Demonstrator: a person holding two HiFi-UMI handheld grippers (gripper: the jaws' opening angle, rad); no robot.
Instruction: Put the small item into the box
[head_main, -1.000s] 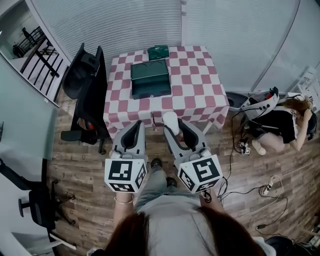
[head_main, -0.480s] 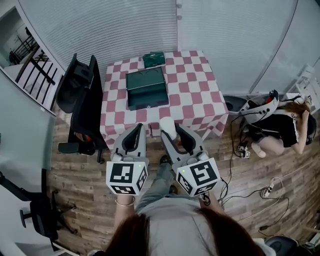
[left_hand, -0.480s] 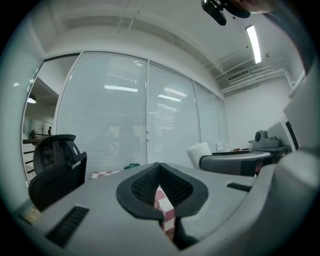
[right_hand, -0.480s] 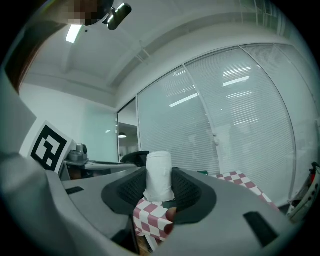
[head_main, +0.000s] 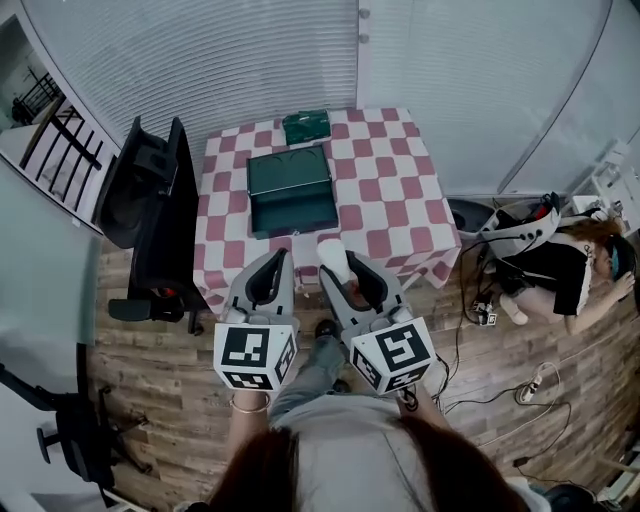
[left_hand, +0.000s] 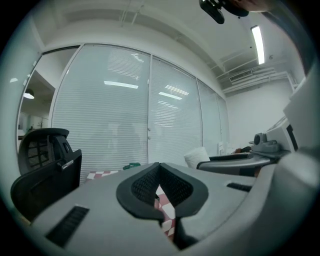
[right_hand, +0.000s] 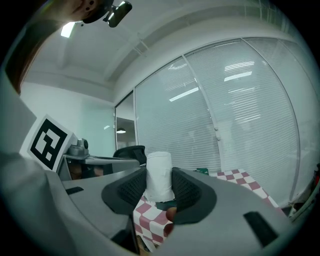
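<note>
An open dark green box (head_main: 291, 186) lies on the red-and-white checkered table (head_main: 385, 190), toward its left half. A smaller green box (head_main: 306, 127) sits just behind it at the far edge. My right gripper (head_main: 341, 264) is shut on a small white cylinder (head_main: 333, 252), held upright just short of the table's near edge. That white cylinder (right_hand: 159, 176) stands between the black pads of the right gripper (right_hand: 159, 192). My left gripper (head_main: 271, 258) hangs beside it, also short of the table. The left gripper (left_hand: 160, 184) is shut with nothing in it.
A black office chair (head_main: 148, 205) stands against the table's left side. A person (head_main: 570, 262) sits on the wooden floor at the right, with cables (head_main: 530, 380) nearby. Another chair base (head_main: 75, 435) is at the lower left. Blinds cover the glass wall behind the table.
The table and box have shifted lower and nearer in the head view. Both grippers keep their pose, the right one still holding the white cylinder.
</note>
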